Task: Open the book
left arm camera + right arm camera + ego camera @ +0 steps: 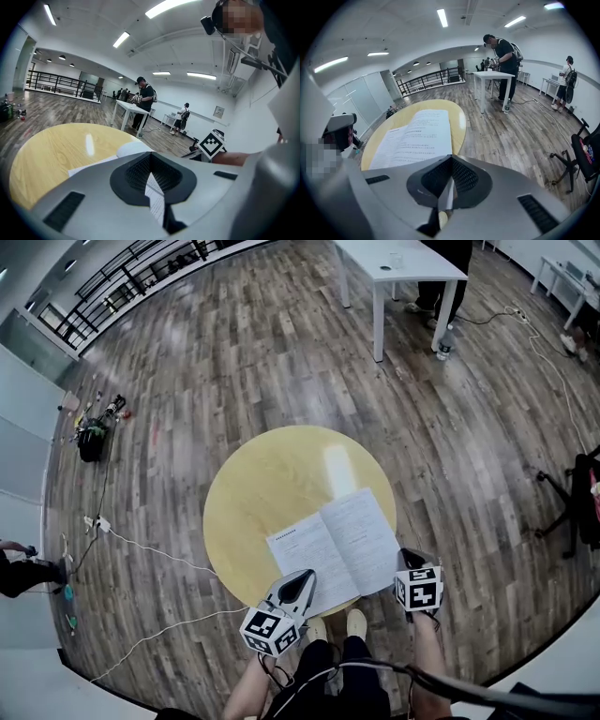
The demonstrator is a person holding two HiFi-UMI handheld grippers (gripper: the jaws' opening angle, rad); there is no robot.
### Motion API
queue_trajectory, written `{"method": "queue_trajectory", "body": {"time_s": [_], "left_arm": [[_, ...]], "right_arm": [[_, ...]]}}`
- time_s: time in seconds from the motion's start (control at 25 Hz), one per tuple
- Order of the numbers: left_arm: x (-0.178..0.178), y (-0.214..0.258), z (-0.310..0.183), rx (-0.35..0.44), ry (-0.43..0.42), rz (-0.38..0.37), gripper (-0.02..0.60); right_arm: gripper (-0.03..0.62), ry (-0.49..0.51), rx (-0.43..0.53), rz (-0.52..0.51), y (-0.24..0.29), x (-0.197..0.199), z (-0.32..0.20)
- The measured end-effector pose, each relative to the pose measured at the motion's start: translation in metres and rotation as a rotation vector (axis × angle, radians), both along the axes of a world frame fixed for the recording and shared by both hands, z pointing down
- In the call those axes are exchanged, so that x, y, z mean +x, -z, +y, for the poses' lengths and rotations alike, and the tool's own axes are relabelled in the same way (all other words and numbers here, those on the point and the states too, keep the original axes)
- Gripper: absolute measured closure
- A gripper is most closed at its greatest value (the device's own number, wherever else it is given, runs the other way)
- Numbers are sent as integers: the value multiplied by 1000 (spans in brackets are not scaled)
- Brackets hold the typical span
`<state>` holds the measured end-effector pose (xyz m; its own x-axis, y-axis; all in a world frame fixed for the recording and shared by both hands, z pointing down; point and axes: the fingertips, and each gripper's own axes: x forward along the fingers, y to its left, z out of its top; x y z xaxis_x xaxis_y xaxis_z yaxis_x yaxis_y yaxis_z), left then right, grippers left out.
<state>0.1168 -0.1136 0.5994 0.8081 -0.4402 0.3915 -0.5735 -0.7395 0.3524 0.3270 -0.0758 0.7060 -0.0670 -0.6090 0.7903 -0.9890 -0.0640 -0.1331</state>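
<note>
An open book (333,545) lies flat on the near side of a round yellow table (262,484), its two printed pages facing up. My left gripper (302,582) hovers over the book's near left corner, and its jaws look shut with nothing gripped. In the left gripper view the gripper (150,155) points across the book (133,149) and the table (56,150). My right gripper (413,564) sits just off the book's right edge, beyond the table rim, shut and empty. In the right gripper view the gripper (451,158) faces the book (417,136) lengthwise.
A white table (398,268) with a person beside it stands at the back, a bottle (445,341) by its leg. An office chair (581,498) is at the right. Cables and small gear (94,437) lie on the wooden floor at the left.
</note>
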Motion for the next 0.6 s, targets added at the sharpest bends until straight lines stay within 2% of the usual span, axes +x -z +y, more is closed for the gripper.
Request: {"method": "queue_trajectory", "body": {"time_s": [0.24, 0.6], "left_arm": [[5, -26, 9, -41, -8, -14, 586], [10, -48, 9, -51, -4, -23, 586]], "right_arm": [[589, 3, -25, 5, -29, 6, 0], [589, -1, -35, 3, -53, 14, 2]]}}
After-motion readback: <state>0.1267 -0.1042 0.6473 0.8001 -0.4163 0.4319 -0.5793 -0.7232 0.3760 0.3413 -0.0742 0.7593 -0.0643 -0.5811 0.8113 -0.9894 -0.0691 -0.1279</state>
